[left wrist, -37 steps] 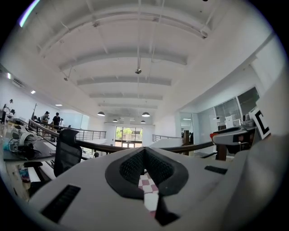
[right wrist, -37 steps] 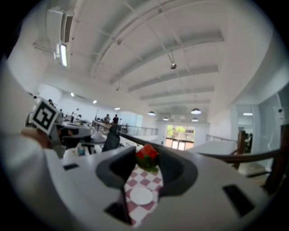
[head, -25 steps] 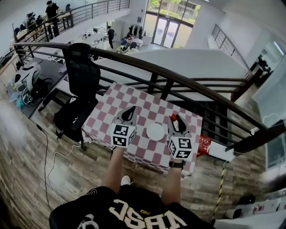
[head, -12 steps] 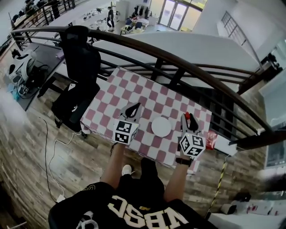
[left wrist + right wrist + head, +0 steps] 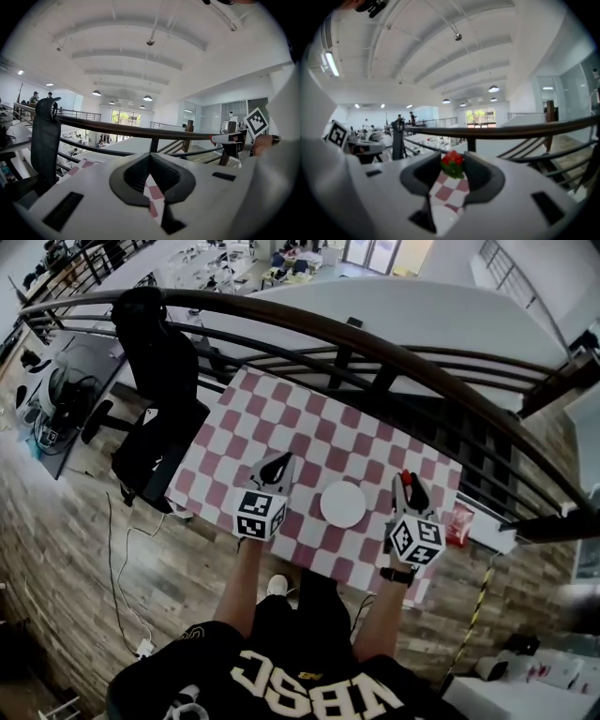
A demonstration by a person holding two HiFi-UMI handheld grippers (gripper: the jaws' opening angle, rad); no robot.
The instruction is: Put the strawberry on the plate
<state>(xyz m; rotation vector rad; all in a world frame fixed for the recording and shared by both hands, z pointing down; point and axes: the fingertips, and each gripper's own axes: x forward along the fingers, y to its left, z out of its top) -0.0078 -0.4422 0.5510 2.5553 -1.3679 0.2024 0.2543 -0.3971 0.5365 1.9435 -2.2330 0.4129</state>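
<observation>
A white plate (image 5: pixel 343 503) lies on the red-and-white checked table (image 5: pixel 309 427), near its front edge. My right gripper (image 5: pixel 409 480) is just right of the plate, shut on a small red strawberry (image 5: pixel 405 475) with green leaves. In the right gripper view the strawberry (image 5: pixel 452 165) sits between the tips of that gripper (image 5: pixel 453 161), above the cloth. My left gripper (image 5: pixel 278 465) hovers left of the plate. In the left gripper view my left gripper (image 5: pixel 150 157) has its tips together with nothing in them, and only a thin wedge of cloth shows below the tips.
A black office chair (image 5: pixel 155 381) stands at the table's left. A dark railing (image 5: pixel 375 343) runs along the far side, with a drop behind it. A red packet (image 5: pixel 459 521) sits at the table's right edge. Cables (image 5: pixel 117 559) lie on the wooden floor.
The head view has shifted and the table now looks a little larger. Both grippers keep much the same places beside the plate. The strawberry stays in the right gripper.
</observation>
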